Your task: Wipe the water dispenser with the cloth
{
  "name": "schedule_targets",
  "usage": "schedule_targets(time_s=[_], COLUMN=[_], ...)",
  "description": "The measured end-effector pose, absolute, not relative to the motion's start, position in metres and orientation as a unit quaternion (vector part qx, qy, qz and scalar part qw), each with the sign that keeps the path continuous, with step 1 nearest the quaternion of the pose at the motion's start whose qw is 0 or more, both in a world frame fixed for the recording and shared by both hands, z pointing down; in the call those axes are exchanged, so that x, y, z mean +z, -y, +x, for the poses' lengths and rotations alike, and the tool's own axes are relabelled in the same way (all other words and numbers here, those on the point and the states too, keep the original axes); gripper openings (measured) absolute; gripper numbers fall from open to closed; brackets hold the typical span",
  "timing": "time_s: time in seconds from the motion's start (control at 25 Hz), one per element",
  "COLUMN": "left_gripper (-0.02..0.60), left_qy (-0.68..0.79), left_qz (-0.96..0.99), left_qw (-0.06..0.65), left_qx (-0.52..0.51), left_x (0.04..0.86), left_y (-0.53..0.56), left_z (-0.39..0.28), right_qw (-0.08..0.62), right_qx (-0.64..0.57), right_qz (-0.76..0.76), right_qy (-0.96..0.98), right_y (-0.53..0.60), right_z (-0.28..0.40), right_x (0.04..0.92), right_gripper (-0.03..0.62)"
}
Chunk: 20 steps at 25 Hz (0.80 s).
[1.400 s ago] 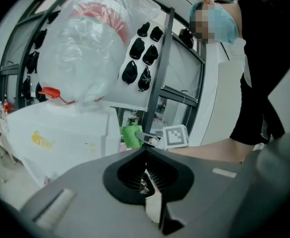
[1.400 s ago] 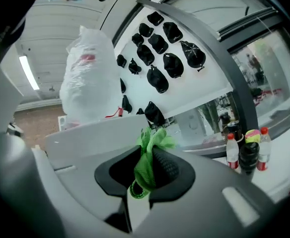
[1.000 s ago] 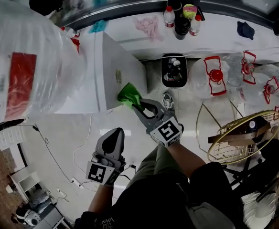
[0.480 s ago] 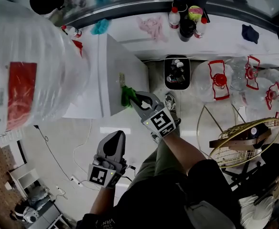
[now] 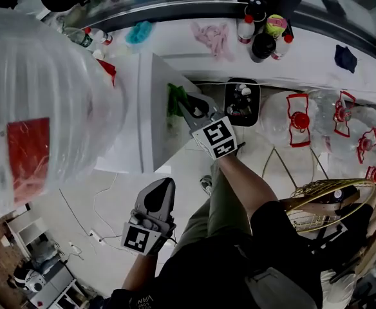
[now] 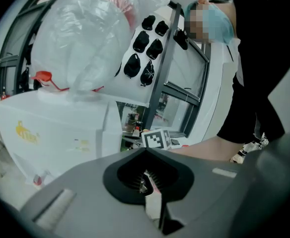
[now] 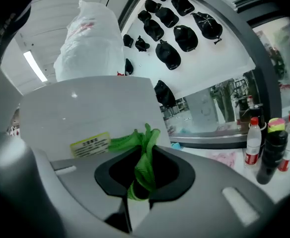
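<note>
Right gripper view shows the right gripper [image 7: 137, 195] with its jaws closed on a crumpled green cloth [image 7: 144, 152]. The clamp takes the cloth's lower fold, so a loose tuft stands clear ahead of the jaw tips. This leaves fabric, not hard plastic, as the part that meets the surface.

The tuft lies against the side panel of the white box-shaped water dispenser [image 7: 85, 118], just beside a small yellow printed label [image 7: 89, 144]. In the head view the same gripper [image 5: 187, 105] reaches forward at arm's length, and the cloth [image 5: 175, 98] touches the upper part of the dispenser's side face [image 5: 157, 131], near the top edge. The tool axis points into the panel, which suits pressing the cloth flat for a stroke. Judged from this contact, the wiping step is under way on this face; the other faces cannot be assessed.

A large clear water bottle with a red label [image 5: 40, 108] sits inverted on top of the dispenser and fills the left of the head view.

The left gripper [image 5: 162, 190] hangs low beside the person's leg, well apart from the dispenser. Its own view shows its jaws [image 6: 146, 185] brought together with nothing between them: it is parked, since one tool suffices.

A black bin [image 5: 241, 102] stands on the floor beyond the dispenser.
</note>
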<state>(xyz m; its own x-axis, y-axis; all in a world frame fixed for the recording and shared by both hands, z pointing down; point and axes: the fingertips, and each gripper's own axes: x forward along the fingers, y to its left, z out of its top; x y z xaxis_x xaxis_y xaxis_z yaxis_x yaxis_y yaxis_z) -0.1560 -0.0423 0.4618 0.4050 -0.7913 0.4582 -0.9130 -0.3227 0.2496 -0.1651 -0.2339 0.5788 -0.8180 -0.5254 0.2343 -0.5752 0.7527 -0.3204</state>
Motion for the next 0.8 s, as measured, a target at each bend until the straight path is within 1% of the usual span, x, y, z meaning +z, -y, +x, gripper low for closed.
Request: schedule_targets(time_s=[0.24,0.44,0.6,0.8], left_gripper=[0.002,0.002,0.002,0.002], left_qy=[0.525,0.52,0.517,0.515], left_qz=[0.804,0.808,0.813,0.819], left_qw=[0.246,0.244,0.235,0.221], left_qx=[0.129,0.134,0.131,0.125], left_x=[0.466,0.467,0.463,0.458], left_y=[0.049,0.051,0.051,0.046], left_z=[-0.152,-0.151,-0.151,-0.152], right_qw=[0.063,0.071,0.064,0.048], right_qx=[0.186,0.167,0.167,0.182], right_qz=[0.336,0.359,0.369,0.361], right_qy=[0.921,0.915,0.912,0.913], right_y=[0.305,0.336,0.325,0.261], right_z=[-0.166,-0.162,-0.149,-0.127], right_x=[0.579,0.575,0.57,0.565], right_gripper=[0.068,0.068,0.067,0.067])
